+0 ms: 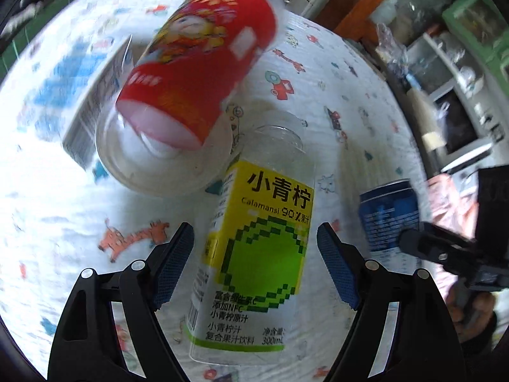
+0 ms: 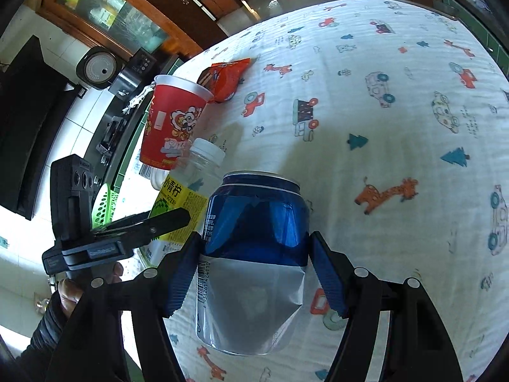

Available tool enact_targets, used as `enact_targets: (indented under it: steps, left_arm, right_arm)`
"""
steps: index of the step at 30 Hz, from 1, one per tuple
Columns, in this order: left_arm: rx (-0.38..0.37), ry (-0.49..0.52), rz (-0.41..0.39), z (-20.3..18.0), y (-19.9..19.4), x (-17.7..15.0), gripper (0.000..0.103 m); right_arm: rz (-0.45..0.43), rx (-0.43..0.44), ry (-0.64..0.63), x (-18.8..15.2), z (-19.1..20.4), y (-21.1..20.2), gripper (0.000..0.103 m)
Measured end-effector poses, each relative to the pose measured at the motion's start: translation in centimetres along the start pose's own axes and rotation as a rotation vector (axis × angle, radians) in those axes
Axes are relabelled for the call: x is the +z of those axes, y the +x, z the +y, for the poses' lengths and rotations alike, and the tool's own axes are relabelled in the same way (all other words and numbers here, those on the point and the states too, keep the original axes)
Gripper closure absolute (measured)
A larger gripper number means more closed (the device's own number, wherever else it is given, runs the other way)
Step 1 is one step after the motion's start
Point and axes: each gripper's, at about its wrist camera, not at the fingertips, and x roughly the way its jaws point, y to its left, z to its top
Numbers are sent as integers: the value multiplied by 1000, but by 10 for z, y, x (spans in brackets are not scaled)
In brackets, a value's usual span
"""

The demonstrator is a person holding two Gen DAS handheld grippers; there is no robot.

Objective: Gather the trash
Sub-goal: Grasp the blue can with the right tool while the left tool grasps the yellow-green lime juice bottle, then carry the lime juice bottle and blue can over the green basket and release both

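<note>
The right tongs (image 2: 254, 270) clamp a dented blue-and-silver drink can (image 2: 254, 254), both blue ribbed pads pressed against its sides, the can held over a worktop (image 2: 397, 121) draped in a white cloth printed with cars, giraffes and trees. The left tongs (image 1: 255, 265) stand open around a clear calamansi juice bottle (image 1: 257, 248) with a yellow-green label; gaps show between pads and bottle, which stands on the cloth just left of the can. Beyond the bottle a red printed paper cup (image 1: 203, 63) tilts, blurred in the left view, its base above a clear plastic lid (image 1: 165, 159). A white-and-blue carton (image 1: 95, 95) lies beside them. Farther back, near the worktop's edge, sits a crumpled orange snack bag (image 2: 226, 79). A green plastic basket (image 2: 103, 205) shows past the edge, behind the left tongs.
</note>
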Motion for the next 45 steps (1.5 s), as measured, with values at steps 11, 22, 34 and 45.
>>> enact_targets:
  steps: [11, 22, 34, 45]
  left_arm:
    - [104, 95, -33, -7, -3, -4, 46]
    - [42, 73, -135, 22, -75, -33, 47]
    - [163, -77, -318, 133, -208, -68, 47]
    - [372, -243, -369, 264, -280, -95, 48]
  right_arm:
    - [-6, -9, -3, -11, -1, -6, 37]
    - [1, 17, -59, -19, 37, -3, 37]
    - [22, 91, -221, -16, 141, 21, 37]
    - [53, 172, -339, -11, 259, 77, 37]
